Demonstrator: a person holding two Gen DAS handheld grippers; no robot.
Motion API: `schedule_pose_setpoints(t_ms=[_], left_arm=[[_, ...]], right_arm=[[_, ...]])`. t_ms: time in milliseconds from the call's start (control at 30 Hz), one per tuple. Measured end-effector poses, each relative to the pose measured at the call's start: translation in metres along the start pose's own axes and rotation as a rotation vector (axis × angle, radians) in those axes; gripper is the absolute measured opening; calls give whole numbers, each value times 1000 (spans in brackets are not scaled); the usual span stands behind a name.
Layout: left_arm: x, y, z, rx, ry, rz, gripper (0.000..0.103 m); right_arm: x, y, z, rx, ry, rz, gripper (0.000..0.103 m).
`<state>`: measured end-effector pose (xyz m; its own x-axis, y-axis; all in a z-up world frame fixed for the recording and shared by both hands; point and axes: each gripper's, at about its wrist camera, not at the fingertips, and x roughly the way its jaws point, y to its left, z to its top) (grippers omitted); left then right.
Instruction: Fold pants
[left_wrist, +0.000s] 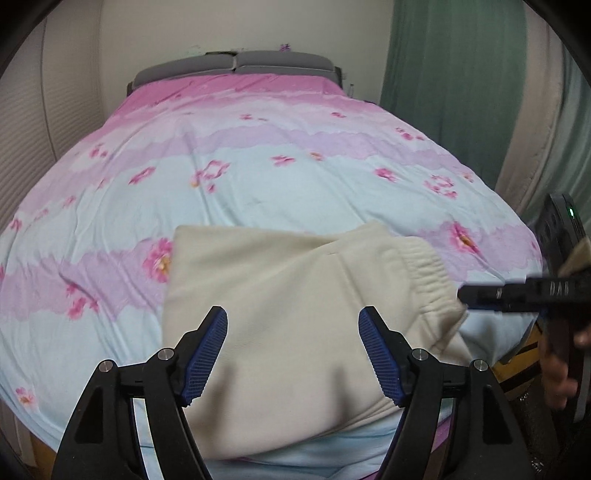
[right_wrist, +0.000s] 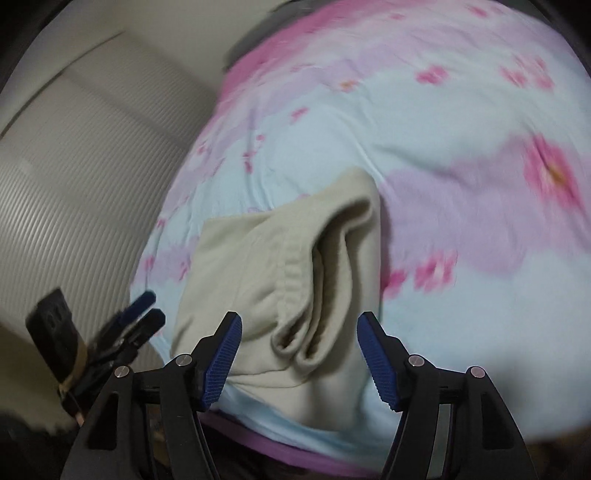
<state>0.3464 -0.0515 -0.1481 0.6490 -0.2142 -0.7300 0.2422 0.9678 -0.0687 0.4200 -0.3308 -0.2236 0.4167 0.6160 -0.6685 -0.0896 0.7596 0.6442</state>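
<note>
The cream pants (left_wrist: 295, 291) lie folded into a compact stack near the front edge of the bed, elastic waistband on the right. In the right wrist view the pants (right_wrist: 258, 266) show their layered folded edges. My left gripper (left_wrist: 293, 325) is open and empty, just above the stack's near side. My right gripper (right_wrist: 299, 332) is open and empty, close in front of the waistband end. The right gripper also shows in the left wrist view (left_wrist: 469, 295), beside the waistband. The left gripper shows in the right wrist view (right_wrist: 147, 306) at lower left.
The bed (left_wrist: 258, 177) has a pale blue and pink flowered cover. A grey headboard (left_wrist: 236, 64) stands at the far end, a green curtain (left_wrist: 454, 74) at right, a ribbed white wall panel (right_wrist: 74, 166) at left.
</note>
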Motion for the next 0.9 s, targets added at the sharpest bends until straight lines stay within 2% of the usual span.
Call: schedule_pose_setpoints(t_ms=[33,133,167,200,233,267,400,533,633,767,833,867,900], left_arm=[[0,4,-1,-9,1,-1,73],[-4,12,-5,-10,-3,0,73],[-5,15,-7,-4,-1,2,73],[-6,17,-9,-1,2,4,73],[-6,18,-10,-1,5,5,73],[-7,21,-11,-4,6,4,73],[-10,29,-12,-14,-4,-4,73],[0,35,-14,-31,5,-20,73],[13,36,-21,-27,7,-11,73],[28,41,-30,-50,50,15,73],[23,42,-30,-58,34,15,73],[21,42,-30,-55,24,22,73],[16,41,-28,-47,7,30,73]], right_arm=[[5,5,-6,24,-3,-18,66],[21,22,-19,36,8,-145,66],[27,27,-22,41,0,-140,64],[29,30,-25,43,-23,-138,55],[32,33,-27,41,-47,-148,32],[36,34,-27,41,-52,-170,24],[24,14,-29,141,-76,-109,18],[9,3,-34,186,-106,-82,17],[19,-13,-44,225,-100,-68,17],[36,-29,-56,227,-113,-88,19],[33,-22,-56,190,-128,-99,26],[30,-15,-54,159,-129,-127,29],[26,-7,-53,126,-130,-173,37]])
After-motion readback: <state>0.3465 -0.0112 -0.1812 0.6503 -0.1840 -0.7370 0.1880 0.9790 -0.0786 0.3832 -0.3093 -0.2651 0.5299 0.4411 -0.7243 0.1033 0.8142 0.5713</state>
